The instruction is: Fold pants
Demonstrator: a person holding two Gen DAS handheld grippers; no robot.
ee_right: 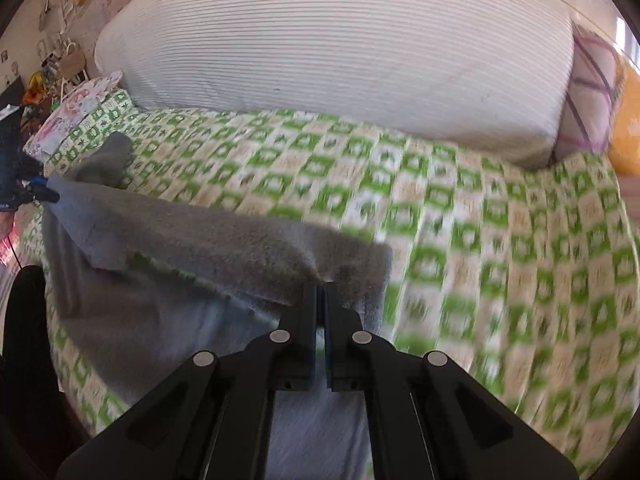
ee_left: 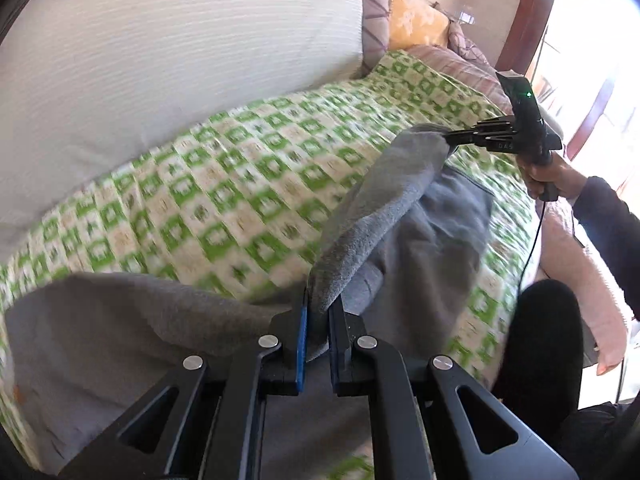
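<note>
Green-checked bedspread (ee_left: 240, 184) mid-frame; grey pants (ee_left: 400, 208) soft, limp; left gripper (ee_left: 318, 312), right gripper (ee_right: 320, 300) both clamped on fabric edge.

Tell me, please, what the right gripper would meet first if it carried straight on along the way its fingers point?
The right gripper, shut on the grey fleece pants, would probably reach the green-and-white checked bedspread first, though depth is unclear.
</note>
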